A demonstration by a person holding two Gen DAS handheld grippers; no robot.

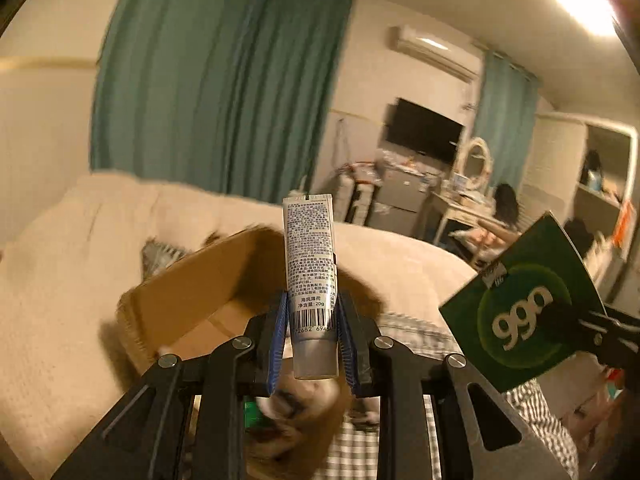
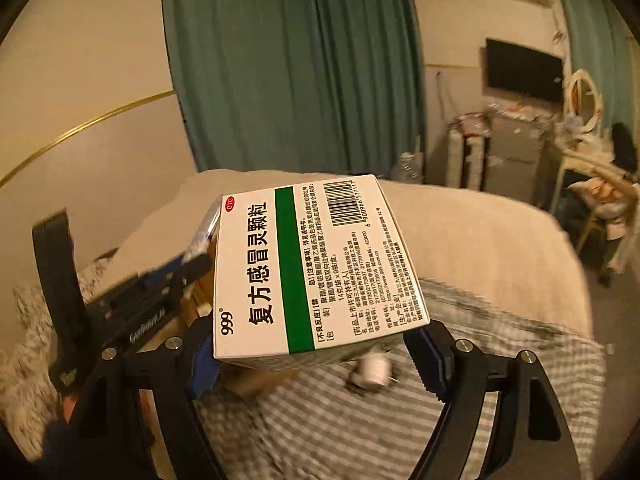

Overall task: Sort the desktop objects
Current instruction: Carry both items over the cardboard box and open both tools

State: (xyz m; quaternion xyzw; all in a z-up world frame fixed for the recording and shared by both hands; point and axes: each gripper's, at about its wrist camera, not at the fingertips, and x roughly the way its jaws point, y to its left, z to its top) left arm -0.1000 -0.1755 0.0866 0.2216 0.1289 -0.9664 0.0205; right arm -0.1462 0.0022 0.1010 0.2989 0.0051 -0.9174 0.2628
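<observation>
- Between the blue pads of the left gripper (image 1: pixel 312 340) stands a small silver tube (image 1: pixel 310 276), clamped near its cap end, with its crimped end pointing up and away from the gripper and its barcode side facing the camera.
- Beyond and below the tube, an open cardboard box (image 1: pixel 192 292) sits on a cream blanket (image 1: pixel 60 280); its inside is partly hidden by the gripper.
- To the right of the left gripper, a green face of the medicine box (image 1: pixel 520 304) shows in the air, printed "999", gripped by the black fingers of the other tool at its right edge.
- From the right wrist view, the right gripper (image 2: pixel 316 352) grips that same medicine box (image 2: pixel 312 268) between its blue pads, white face with a green stripe, black print and a barcode turned up; the box tilts away to the upper right.
- Left of the medicine box, the left gripper (image 2: pixel 168 276) is close beside it, the tube's tip just touching or nearly touching the box edge; which, I cannot tell.
- Under the right gripper lies a grey checked cloth (image 2: pixel 360 420), with a small white blurred object (image 2: pixel 372 370) on it just below the box.
</observation>
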